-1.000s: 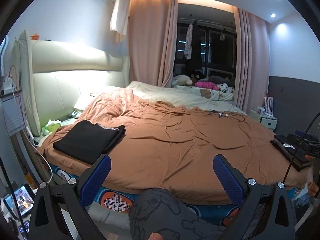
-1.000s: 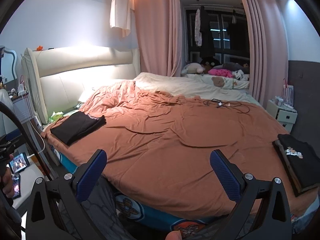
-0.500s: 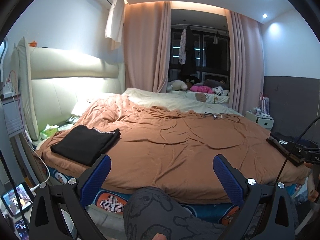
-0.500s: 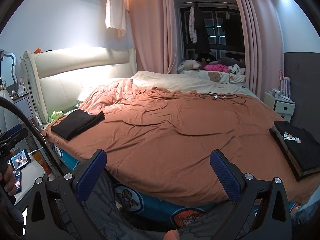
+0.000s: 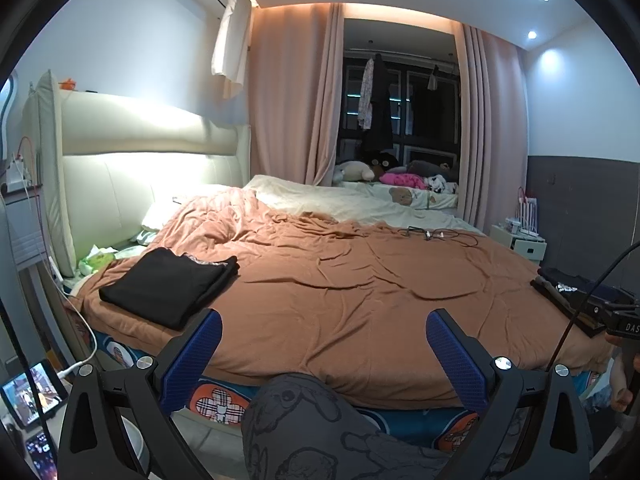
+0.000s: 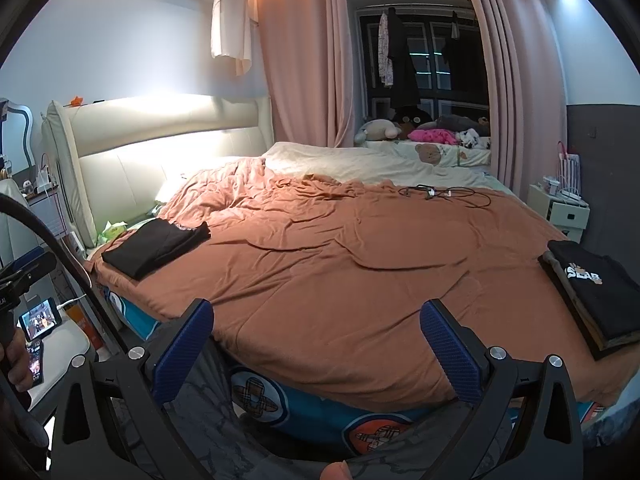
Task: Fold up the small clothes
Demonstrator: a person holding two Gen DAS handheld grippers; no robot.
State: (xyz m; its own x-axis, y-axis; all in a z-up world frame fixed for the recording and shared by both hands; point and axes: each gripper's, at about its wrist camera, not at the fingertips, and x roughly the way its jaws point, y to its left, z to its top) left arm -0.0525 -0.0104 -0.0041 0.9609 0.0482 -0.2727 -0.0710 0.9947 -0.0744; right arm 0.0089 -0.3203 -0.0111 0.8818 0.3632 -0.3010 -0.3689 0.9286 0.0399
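Observation:
A folded black garment (image 5: 170,282) (image 6: 154,246) lies on the left near corner of the bed. A stack of folded dark clothes, topped by a black shirt with a printed logo (image 6: 596,292) (image 5: 568,290), rests at the bed's right edge. My left gripper (image 5: 322,342) stands open and empty in front of the bed's near edge, well short of both piles. My right gripper (image 6: 316,334) is open and empty too, held back from the bed in the same way.
The bed is covered by a rumpled orange-brown duvet (image 5: 360,280) (image 6: 360,260). Cables (image 6: 444,192) lie on its far side. A person's patterned grey knee (image 5: 312,428) sits below my left gripper. A phone (image 6: 38,318) stands on a low white table at the left; a nightstand (image 6: 560,208) stands at the right.
Both views have tilted upward and drawn slightly back, so the bed sits lower in the frames. Both grippers stay open and empty. The clothes have not moved.

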